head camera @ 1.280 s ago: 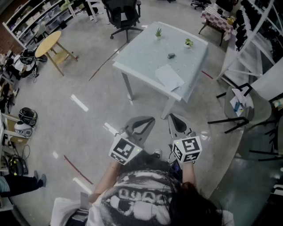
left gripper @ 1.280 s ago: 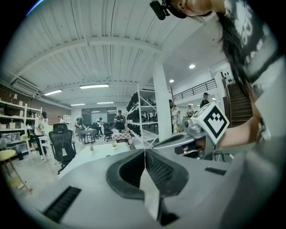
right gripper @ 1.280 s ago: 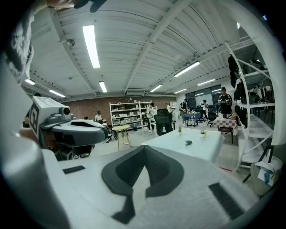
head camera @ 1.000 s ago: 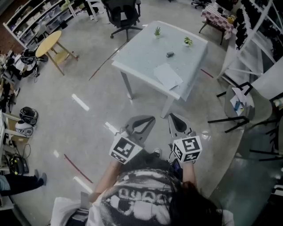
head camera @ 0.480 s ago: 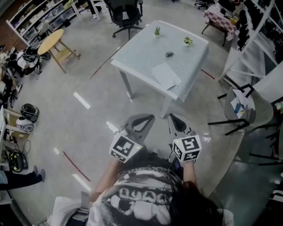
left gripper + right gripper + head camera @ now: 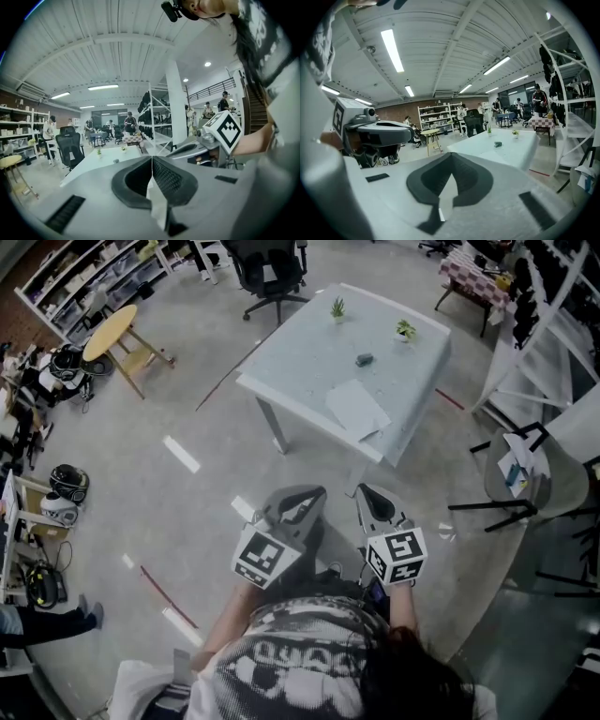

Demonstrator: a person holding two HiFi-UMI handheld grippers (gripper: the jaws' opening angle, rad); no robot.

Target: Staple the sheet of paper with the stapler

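Observation:
A white sheet of paper (image 6: 356,409) lies near the front edge of the pale table (image 6: 300,357), well ahead of me. The small dark stapler (image 6: 365,359) sits behind the paper, toward the far side. My left gripper (image 6: 319,493) and right gripper (image 6: 364,489) are held side by side in front of my chest, over the floor and short of the table. Both are shut with nothing in them. In the left gripper view the jaws (image 6: 151,157) meet, with the stapler (image 6: 116,161) far off. The right gripper (image 6: 450,153) shows the stapler (image 6: 498,144) on the table (image 6: 525,150).
Two small potted plants (image 6: 337,307) (image 6: 405,330) stand at the table's far edge. A black office chair (image 6: 267,273) is behind it, a round wooden stool (image 6: 117,334) to the left and a grey chair (image 6: 516,470) and racks to the right. Helmets (image 6: 66,484) lie on the floor.
The table and floor have slid slightly down and right in the head view. Both grippers stay shut and keep their place in front of my chest.

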